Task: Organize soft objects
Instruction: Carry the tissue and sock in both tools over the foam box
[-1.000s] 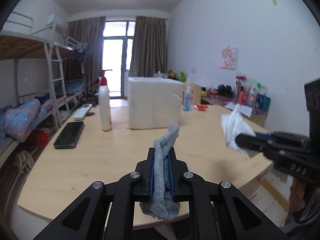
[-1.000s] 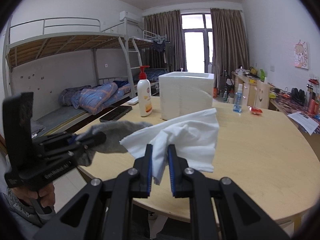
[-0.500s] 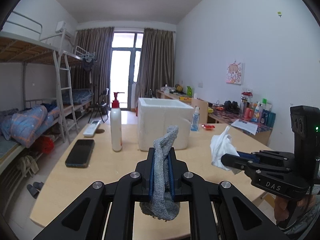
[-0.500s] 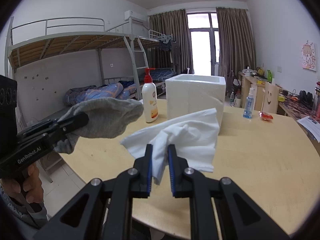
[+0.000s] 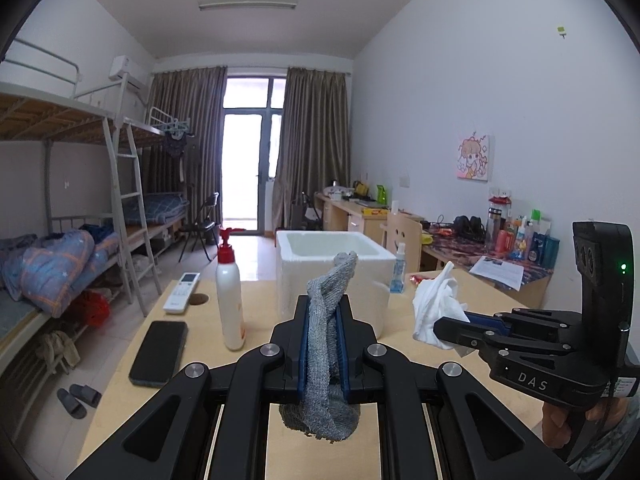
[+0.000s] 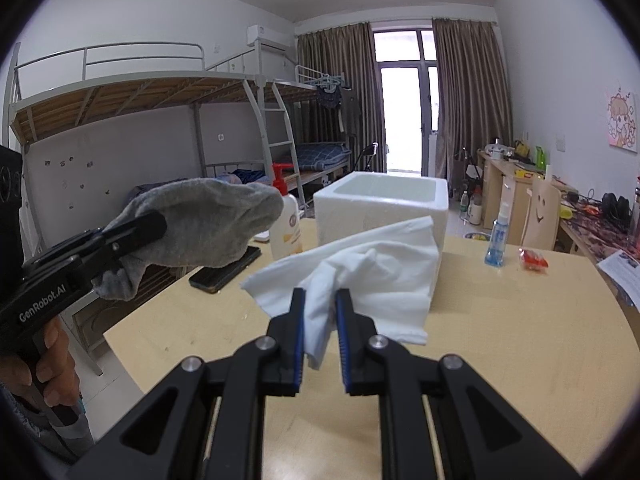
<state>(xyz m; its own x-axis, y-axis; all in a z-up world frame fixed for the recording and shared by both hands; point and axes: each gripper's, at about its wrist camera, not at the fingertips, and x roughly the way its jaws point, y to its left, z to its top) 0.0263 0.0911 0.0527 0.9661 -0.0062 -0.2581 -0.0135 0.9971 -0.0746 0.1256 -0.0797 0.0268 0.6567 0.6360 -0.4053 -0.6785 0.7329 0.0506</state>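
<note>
Grey knit fills the left wrist view: the left gripper [image 5: 323, 344] has its blue-padded jaws clamped on a grey sock [image 5: 328, 344], a coarse, speckled, ribbed piece of fabric. Its upper end twists up above the fingertips and its lower end hangs bunched below the jaws, over the near part of the wooden table [image 5: 264, 308]. To the right in this view, the right gripper [image 5: 472, 322] holds a white cloth [image 5: 436, 308], crumpled into soft peaks. Beyond both stands an open white foam box [image 5: 332, 268], with a red-capped pump bottle [image 5: 229, 300] and a black phone [image 5: 159, 353] to its left on the table.

From the right wrist view, the right gripper [image 6: 320, 320] pinches the white cloth [image 6: 368, 280] between narrow-set jaws; the cloth is thin, smooth and folded, spreading wide above the fingertips with a corner drooping between them. At the left, the left gripper [image 6: 132, 228], gripped by a hand [image 6: 44, 376], carries the grey sock [image 6: 208, 220], which bulges rounded and slack past its tip. The foam box [image 6: 380, 204] sits behind the cloth, a small blue spray bottle [image 6: 497, 236] to its right.
</note>
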